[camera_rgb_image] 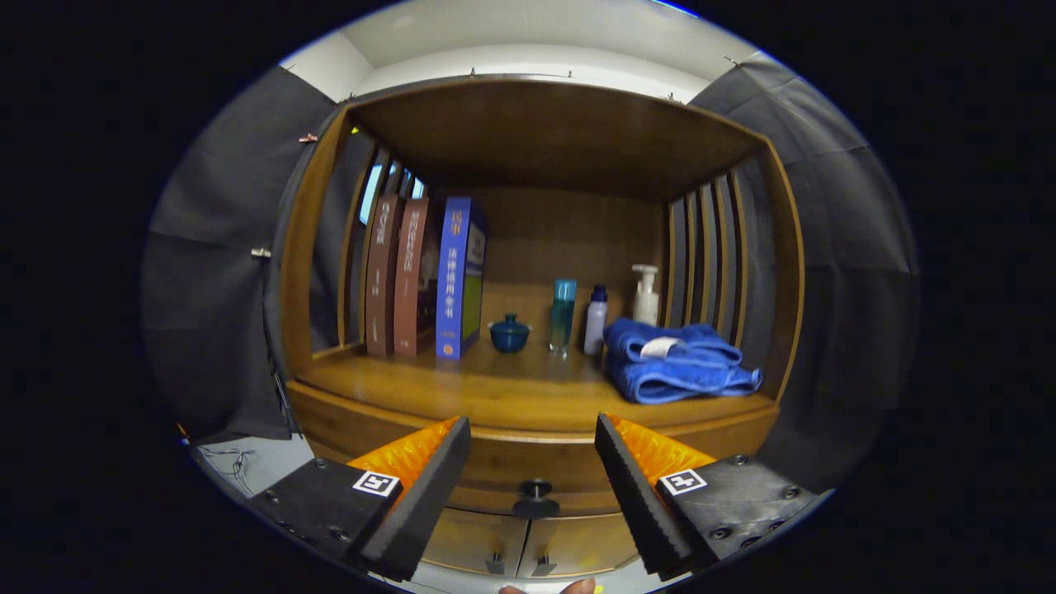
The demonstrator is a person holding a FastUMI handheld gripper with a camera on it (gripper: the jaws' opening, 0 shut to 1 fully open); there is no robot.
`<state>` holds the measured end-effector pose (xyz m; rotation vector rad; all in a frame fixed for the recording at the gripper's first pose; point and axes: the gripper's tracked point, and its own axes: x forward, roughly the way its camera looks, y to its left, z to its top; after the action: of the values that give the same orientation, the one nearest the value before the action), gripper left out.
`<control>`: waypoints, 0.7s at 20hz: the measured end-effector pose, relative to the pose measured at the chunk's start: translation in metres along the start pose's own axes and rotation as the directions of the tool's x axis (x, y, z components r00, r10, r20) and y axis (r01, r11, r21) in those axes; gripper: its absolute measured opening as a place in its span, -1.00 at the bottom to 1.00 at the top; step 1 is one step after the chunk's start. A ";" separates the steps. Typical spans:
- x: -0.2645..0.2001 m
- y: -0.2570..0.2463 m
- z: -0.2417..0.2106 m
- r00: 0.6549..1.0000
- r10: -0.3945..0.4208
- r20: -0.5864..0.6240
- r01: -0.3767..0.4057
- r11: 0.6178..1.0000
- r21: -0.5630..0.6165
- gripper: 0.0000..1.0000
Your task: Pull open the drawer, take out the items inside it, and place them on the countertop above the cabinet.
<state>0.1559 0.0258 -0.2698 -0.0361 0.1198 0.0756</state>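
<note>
A wooden cabinet (330, 247) takes up the centre of the frame, its surface (495, 392) carrying three upright books (425, 276) at centre left and folded blue towels (676, 363) at centre right. Below, the drawer (511, 466) sits closed, its dark round knob (535, 498) at lower centre. The hand-held gripper (533, 474) has its fingers wide apart, the knob between them (touching neither). Between books and towels stand a small lidded blue pot (509, 333), a teal bottle (563, 314), a white bottle (595, 320) and a pump bottle (645, 294).
</note>
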 end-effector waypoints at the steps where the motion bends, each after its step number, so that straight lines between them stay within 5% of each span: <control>1: 0.006 -0.001 -0.019 1.000 0.004 -0.020 -0.004 1.000 0.005 0.96; 5: 0.020 -0.004 -0.066 0.995 -0.001 -0.101 0.004 0.999 0.032 0.92; 10: 0.027 -0.005 -0.079 0.991 0.007 -0.132 -0.002 0.999 0.038 -0.03; 13: 0.025 -0.004 -0.080 0.989 -0.002 -0.150 0.008 0.999 0.034 -0.44; 14: 0.025 -0.004 -0.081 0.987 -0.004 -0.159 0.010 0.999 0.039 -0.44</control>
<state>0.1718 0.0204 -0.3532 -0.0030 0.2809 0.0635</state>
